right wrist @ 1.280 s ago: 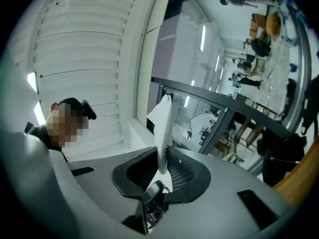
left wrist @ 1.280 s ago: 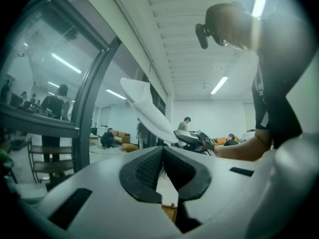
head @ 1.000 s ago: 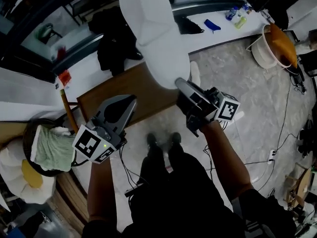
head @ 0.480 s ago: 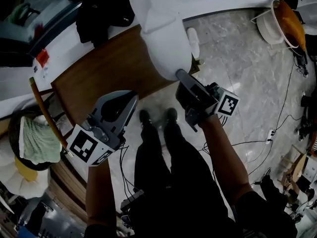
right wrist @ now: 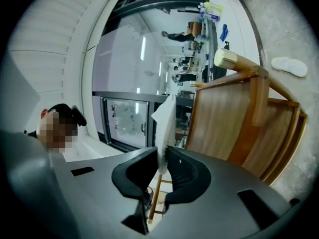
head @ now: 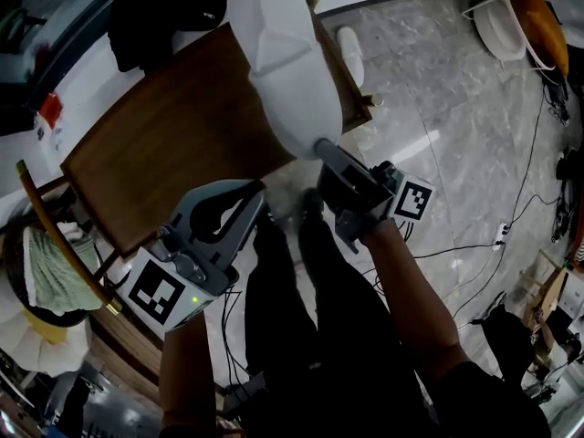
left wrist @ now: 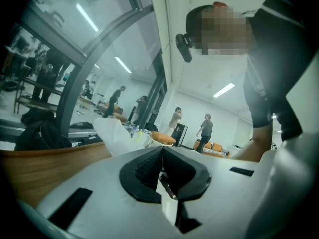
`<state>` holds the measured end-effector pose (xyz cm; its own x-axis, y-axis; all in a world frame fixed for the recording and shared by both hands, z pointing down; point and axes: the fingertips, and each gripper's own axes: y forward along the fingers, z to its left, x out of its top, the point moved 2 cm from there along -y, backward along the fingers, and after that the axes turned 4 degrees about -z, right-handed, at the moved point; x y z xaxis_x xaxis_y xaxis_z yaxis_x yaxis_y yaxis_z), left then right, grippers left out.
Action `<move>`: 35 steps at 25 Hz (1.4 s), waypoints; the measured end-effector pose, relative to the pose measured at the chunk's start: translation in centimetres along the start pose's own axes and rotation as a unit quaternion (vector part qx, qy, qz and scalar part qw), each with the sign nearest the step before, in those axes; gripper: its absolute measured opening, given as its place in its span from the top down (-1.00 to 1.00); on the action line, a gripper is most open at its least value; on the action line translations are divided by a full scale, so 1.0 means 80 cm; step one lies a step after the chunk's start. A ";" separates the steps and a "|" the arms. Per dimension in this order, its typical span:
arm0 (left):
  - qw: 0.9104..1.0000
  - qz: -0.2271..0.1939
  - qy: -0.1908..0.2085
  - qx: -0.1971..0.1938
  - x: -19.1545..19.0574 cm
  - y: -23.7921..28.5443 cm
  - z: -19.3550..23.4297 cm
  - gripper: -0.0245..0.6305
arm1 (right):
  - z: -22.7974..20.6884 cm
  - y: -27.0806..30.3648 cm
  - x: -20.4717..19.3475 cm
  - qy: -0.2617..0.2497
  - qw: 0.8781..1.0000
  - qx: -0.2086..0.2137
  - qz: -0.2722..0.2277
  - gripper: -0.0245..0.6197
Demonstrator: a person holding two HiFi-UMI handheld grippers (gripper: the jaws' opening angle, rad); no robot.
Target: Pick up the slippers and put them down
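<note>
A white slipper (head: pixel 283 71) hangs up from my right gripper (head: pixel 319 144), which is shut on its edge; in the right gripper view the slipper (right wrist: pixel 164 123) shows as a thin white sheet pinched between the pads of the right gripper (right wrist: pixel 163 156). It hovers over the seat of a wooden chair (head: pixel 164 144). A second white slipper (head: pixel 349 53) lies on the floor beyond the chair, also visible as the far slipper (right wrist: pixel 289 66). My left gripper (head: pixel 255 201) sits at the chair's near edge, its jaws shut with nothing between them, as the left gripper (left wrist: pixel 162 151) view confirms.
The chair's backrest (right wrist: pixel 259 113) stands close to the right gripper. A white basin with an orange lid (head: pixel 520 16) is at the far right. Cables (head: pixel 474 245) cross the marble floor. A basket with a green towel (head: pixel 50 272) sits left. The person's legs stand below the grippers.
Both grippers have come down toward the chair, and the chair now fills more of the head view. The white slipper stays held in the right gripper.
</note>
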<state>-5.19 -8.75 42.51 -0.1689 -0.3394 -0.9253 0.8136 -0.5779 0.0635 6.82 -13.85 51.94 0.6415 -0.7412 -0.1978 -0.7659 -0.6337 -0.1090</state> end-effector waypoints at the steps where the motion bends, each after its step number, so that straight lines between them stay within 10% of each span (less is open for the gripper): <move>1: 1.000 0.004 -0.001 -0.003 -0.006 0.003 -0.001 0.89 | -0.008 -0.003 -0.003 0.005 1.000 -0.006 0.000 0.73; 35: 0.996 0.036 -0.051 -0.059 -0.069 0.026 -0.037 0.89 | -0.067 -0.015 -0.024 0.002 0.995 -0.097 0.020 0.72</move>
<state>-0.94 -5.89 46.61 -0.1581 -0.4538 -0.8770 0.8846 -0.4597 0.0784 6.75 -12.89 57.64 0.6118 -0.7667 -0.1945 -0.7673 -0.6350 0.0892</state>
